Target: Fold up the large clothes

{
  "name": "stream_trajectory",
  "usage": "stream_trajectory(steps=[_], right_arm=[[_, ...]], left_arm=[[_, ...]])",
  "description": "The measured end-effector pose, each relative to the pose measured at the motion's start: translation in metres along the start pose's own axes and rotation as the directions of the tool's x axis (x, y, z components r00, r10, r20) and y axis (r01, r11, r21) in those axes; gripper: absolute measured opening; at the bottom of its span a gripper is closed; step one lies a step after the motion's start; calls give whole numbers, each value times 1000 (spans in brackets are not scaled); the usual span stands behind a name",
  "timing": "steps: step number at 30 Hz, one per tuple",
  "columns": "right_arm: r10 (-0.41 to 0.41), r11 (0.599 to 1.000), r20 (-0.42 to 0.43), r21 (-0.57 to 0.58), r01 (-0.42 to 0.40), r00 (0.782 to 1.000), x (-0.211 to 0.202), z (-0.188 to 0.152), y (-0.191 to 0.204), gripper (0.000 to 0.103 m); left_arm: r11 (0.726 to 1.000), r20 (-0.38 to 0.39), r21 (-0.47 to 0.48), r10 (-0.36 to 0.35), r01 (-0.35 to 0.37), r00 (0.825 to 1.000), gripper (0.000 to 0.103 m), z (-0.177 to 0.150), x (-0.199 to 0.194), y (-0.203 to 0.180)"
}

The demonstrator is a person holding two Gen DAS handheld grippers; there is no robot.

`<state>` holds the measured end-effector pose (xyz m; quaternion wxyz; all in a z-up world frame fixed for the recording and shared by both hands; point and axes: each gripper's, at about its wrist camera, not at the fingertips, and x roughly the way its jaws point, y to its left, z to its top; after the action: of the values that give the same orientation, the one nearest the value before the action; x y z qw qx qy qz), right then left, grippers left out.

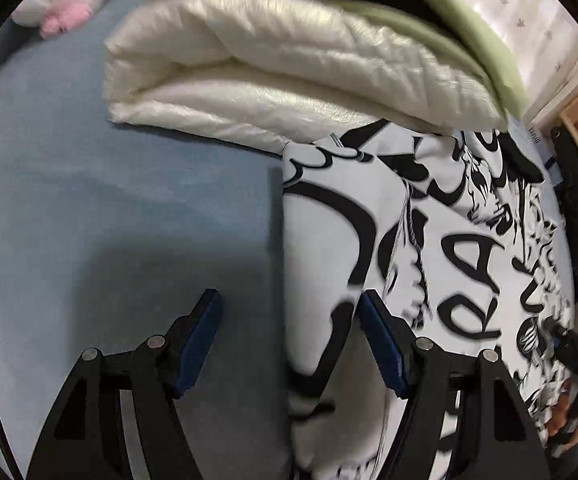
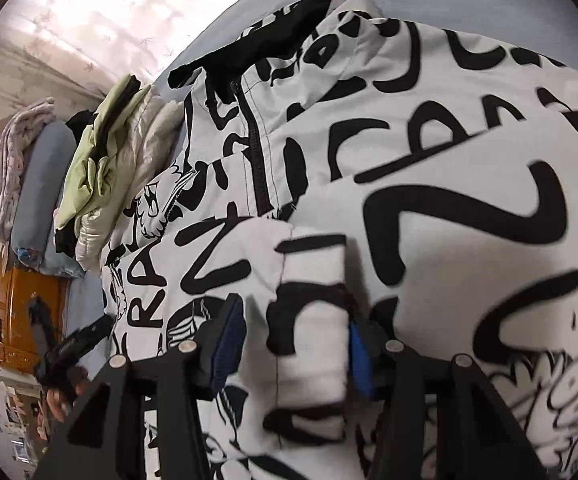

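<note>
A large white jacket with black graffiti print (image 1: 429, 240) lies spread on the blue bed sheet (image 1: 89, 200). My left gripper (image 1: 291, 344) is open and hovers over the jacket's straight left edge, one finger above the sheet and the other above the fabric. In the right wrist view the same jacket (image 2: 429, 140) fills the frame, its black zip and collar towards the top. My right gripper (image 2: 293, 350) is open around a folded sleeve end (image 2: 313, 340). The right pad touches the fabric and the left pad stands apart from it.
A folded cream quilted coat (image 1: 289, 68) with a pale green garment (image 1: 485, 32) on it lies just beyond the jacket. A pink plush toy (image 1: 77, 4) sits at the far left corner. A blue pillow (image 2: 41, 184) and a wooden cabinet (image 2: 21, 320) lie past the bed's edge.
</note>
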<state>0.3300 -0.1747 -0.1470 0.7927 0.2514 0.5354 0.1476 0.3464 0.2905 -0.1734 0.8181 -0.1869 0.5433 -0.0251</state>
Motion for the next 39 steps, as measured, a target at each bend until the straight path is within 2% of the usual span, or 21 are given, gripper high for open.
stream_trajectory(steps=[2,5,7,9,11,14,15,17,19,21,24,25,26,27,30,31,33,34,35,37,39], right_arm=[[16,1000,6,-8,-16,1000,1,1,-2,49],[49,998,8,-36,-49,999,1,2,-5,49],[63,997,12,-47,-62,998,0,1,-7,49],[65,996,15,-61,-64,998,0,0,-7,49],[57,995,22,-78,-55,998,0,0,-5,48],[29,994,31,-111,-26,999,-1,-3,-1,33],[28,993,34,-116,-24,999,-2,-4,0,29],[21,991,56,-135,-13,998,-8,-7,3,28],[-2,984,94,-175,19,996,-16,-12,12,26],[-25,971,158,-229,62,987,-28,-18,25,24],[-27,953,279,-282,108,960,-51,-26,42,23],[-22,950,318,-288,119,948,-58,-27,46,23],[-25,946,358,-294,138,933,-63,-27,49,23],[-33,944,380,-292,154,924,-64,-26,50,23],[-85,948,308,-266,171,948,-39,-16,46,23],[-154,944,251,-248,217,956,-19,-12,41,23],[-251,927,206,-231,296,946,5,-9,33,24],[-263,925,192,-229,304,946,14,-8,30,26],[-263,925,196,-226,305,945,17,-7,27,27],[-267,924,199,-225,309,943,14,-5,27,31],[-289,917,198,-225,331,937,5,-4,29,36]], left_arm=[[997,1,-3,-77,77,997,82,8,9,6],[988,25,-7,-151,151,988,82,15,10,8],[974,37,-17,-227,228,973,81,20,10,8],[956,57,-20,-292,294,955,63,22,8,4],[958,78,-25,-282,284,956,46,23,6,-3],[977,134,0,-211,213,968,20,18,-6,-13],[981,161,4,-192,194,968,14,17,-12,-15],[988,205,33,-153,149,967,8,11,-27,-22],[994,278,90,-82,59,957,6,4,-48,-37],[986,373,160,-23,-40,928,5,-3,-72,-53],[957,514,208,70,-203,855,4,-12,-100,-79],[942,553,200,119,-270,825,4,-13,-102,-84],[933,565,195,146,-303,812,4,-11,-99,-88],[928,564,188,167,-322,809,4,-9,-95,-88],[881,551,172,284,-440,784,4,-8,-60,-89],[862,551,170,318,-477,772,4,-9,-50,-87],[815,546,147,406,-561,733,2,-10,-30,-84],[802,521,124,449,-585,726,2,-7,-20,-78],[806,492,109,465,-582,736,2,-4,-16,-71],[830,447,98,456,-548,770,2,1,-14,-62],[840,444,100,442,-533,780,6,2,-22,-60]])
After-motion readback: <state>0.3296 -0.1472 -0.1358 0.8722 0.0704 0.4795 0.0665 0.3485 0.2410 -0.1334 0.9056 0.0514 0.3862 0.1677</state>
